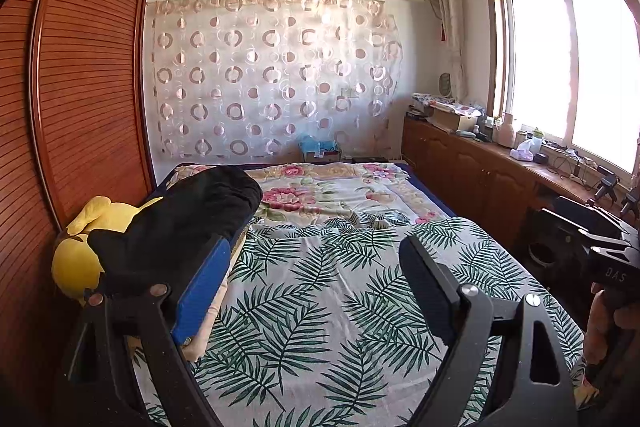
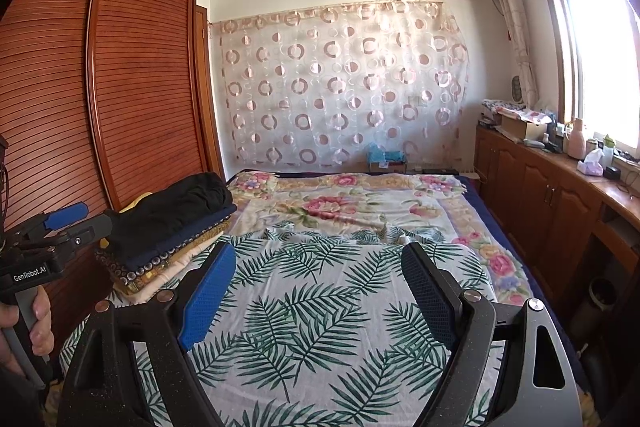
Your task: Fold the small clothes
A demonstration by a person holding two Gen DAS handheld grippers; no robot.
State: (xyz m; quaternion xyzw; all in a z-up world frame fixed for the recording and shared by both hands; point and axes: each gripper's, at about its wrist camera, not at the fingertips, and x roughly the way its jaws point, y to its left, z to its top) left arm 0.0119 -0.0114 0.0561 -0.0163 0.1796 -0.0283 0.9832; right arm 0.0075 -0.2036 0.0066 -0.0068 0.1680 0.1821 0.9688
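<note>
A: Where are the clothes located?

B: A stack of folded clothes (image 2: 168,235) is seen at the left edge of the bed (image 2: 472,211), beside the wardrobe (image 2: 132,79). A black garment (image 2: 180,207) is laid on top; dark blue, patterned and pale pieces are layered under it. In the left wrist view, something yellow (image 1: 76,259) is noted just behind the stack; whether it is a toy or a garment cannot be told.

A: State of the tongs?

B: The left gripper (image 1: 316,279) is held spread wide, nothing between its pads. The right gripper (image 2: 320,287) is likewise spread and empty. Both are held above the leaf-print sheet (image 2: 320,315), apart from the stack, though the left one's blue finger (image 1: 204,287) is seen close beside it.

A: Progress?

B: The stack is judged as finished work: edges are squared and pieces are layered flat. No loose, unfolded garment is found on the sheet in either view. Some crumpled cloth is seen where the leaf-print sheet meets the floral blanket (image 2: 340,203), but it is judged to be the sheet's own edge.

A: What is left?

B: Possibly nothing, or a next garment is to be fetched from out of view. This cannot be settled from what is shown.
</note>
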